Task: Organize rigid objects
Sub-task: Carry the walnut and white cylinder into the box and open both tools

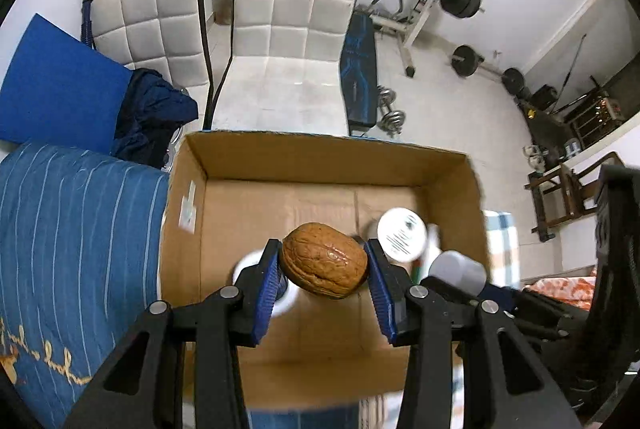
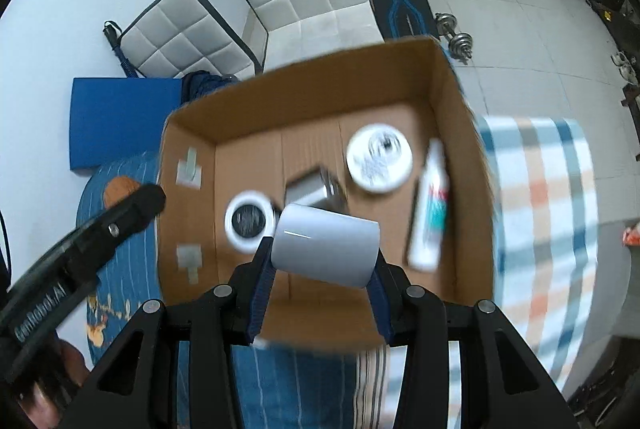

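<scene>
Two wrist views of one open cardboard box point(image 1: 316, 157), which rests on bedding. Left wrist view: the left gripper point(image 1: 323, 271) is clenched on a brown walnut point(image 1: 324, 261), held between its blue pads above the box interior. Beneath it lie a white-rimmed round object, largely hidden by the left finger, and a white round lid point(image 1: 402, 235) near the right wall. At the right edge the grey cylinder point(image 1: 458, 269) and part of the other gripper intrude.

Right wrist view: the right gripper point(image 2: 320, 273) grasps that grey cylinder point(image 2: 326, 247) crosswise over the box point(image 2: 304, 97). This view alone shows the full contents of the floor, though blurred: a black-centred round tin point(image 2: 249, 220), a grey metallic item point(image 2: 312, 189) behind the cylinder, the white lid point(image 2: 379, 157), and a white tube point(image 2: 430, 205) with teal and red markings along the right wall. The left gripper enters at far left, its walnut point(image 2: 120, 191) visible beyond its tip.

Surface: a blue striped bedspread point(image 1: 72, 229) to the left of the box, a plaid cloth point(image 2: 540, 213) to the right. Room: a blue mat point(image 1: 56, 85), two white quilted chairs point(image 1: 296, 29), a weight bench point(image 1: 360, 77), dumbbells point(image 1: 390, 109), barbell plates, and white tiled floor.
</scene>
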`<state>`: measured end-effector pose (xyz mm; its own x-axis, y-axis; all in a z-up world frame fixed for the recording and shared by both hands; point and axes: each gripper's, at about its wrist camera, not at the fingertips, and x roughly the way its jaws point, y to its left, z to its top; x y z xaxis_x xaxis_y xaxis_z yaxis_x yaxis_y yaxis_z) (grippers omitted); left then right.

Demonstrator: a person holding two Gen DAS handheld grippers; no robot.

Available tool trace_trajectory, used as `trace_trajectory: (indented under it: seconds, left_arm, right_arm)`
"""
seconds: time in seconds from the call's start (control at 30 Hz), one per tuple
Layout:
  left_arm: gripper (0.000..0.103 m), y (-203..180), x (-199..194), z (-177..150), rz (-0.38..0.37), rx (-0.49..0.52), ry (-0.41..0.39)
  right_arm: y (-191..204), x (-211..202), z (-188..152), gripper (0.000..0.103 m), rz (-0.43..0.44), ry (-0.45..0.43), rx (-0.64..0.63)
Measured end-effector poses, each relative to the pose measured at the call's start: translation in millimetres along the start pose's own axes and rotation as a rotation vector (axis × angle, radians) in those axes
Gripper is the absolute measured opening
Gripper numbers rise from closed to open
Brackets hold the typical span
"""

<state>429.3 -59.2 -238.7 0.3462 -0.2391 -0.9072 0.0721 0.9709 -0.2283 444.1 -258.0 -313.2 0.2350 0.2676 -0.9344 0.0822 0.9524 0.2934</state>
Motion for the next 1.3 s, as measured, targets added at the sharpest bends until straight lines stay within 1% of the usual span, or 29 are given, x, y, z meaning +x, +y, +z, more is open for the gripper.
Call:
trace_trajectory:
  seconds: [0.1, 0.23, 0.3, 0.5, 0.57, 0.67, 0.73, 0.9, 1.0, 1.07, 1.17, 1.2, 1.23, 1.27, 1.3]
  left_arm:
    - [0.039, 7.3, 32.0, 19.4, 0.017, -0.009, 0.039]
    - [0.039, 19.5, 74.6, 37.9, -0.003, -0.050, 0.124]
    - [0.039, 26.9, 92.1, 43.8, -0.022, -0.076, 0.171]
    - [0.039, 38.3, 129.6, 56.3, -0.028, -0.115, 0.263]
    - [0.039, 42.4, 139.7, 58.2, -0.031, -0.131, 0.290]
    - [0.039, 43.9, 149.5, 59.3, -0.024, -0.138, 0.312]
    - [0.039, 43.0, 152.7, 58.5, -0.013, -0.131, 0.318]
    - [0.039, 45.0, 158.5, 55.4, -0.017, -0.127, 0.333]
    - [0.039, 45.8, 159.6, 57.1, 0.001, -0.127, 0.343]
    - [0.044, 45.6, 157.3, 56.8, 0.013, -0.132, 0.344]
    - [0.046, 44.6, 152.5, 57.5, 0.037, -0.120, 0.334]
    - [0.052, 44.5, 150.5, 57.1, 0.046, -0.116, 0.330]
    - [0.064, 44.2, 148.1, 56.8, 0.055, -0.109, 0.327]
    - [0.068, 44.6, 145.6, 56.4, 0.062, -0.105, 0.320]
    - [0.074, 44.0, 143.2, 56.1, 0.068, -0.100, 0.310]
  right_arm:
    - [4.2, 27.0, 28.2, 0.045, -0.008, 0.018, -0.015]
    - [12.0, 64.8, 57.1, 0.045, -0.027, 0.060, -0.040]
    - [12.8, 83.0, 63.9, 0.045, -0.036, 0.081, -0.046]
    - [15.5, 125.3, 76.7, 0.045, -0.080, 0.131, -0.086]
    - [14.8, 134.8, 81.0, 0.045, -0.089, 0.148, -0.093]
    - [16.4, 141.2, 87.8, 0.045, -0.099, 0.145, -0.111]
    - [18.8, 142.0, 92.8, 0.045, -0.104, 0.151, -0.118]
    - [24.0, 146.4, 98.4, 0.046, -0.119, 0.167, -0.150]
    - [25.1, 148.8, 99.3, 0.046, -0.133, 0.172, -0.160]
    - [24.7, 149.5, 99.9, 0.046, -0.134, 0.172, -0.155]
    - [22.7, 148.2, 100.5, 0.046, -0.143, 0.169, -0.149]
    - [22.3, 147.7, 100.6, 0.046, -0.144, 0.169, -0.146]
    - [21.7, 146.9, 99.8, 0.048, -0.150, 0.169, -0.148]
    - [21.9, 144.8, 99.3, 0.051, -0.158, 0.167, -0.150]
    - [23.0, 142.5, 98.3, 0.064, -0.159, 0.163, -0.152]
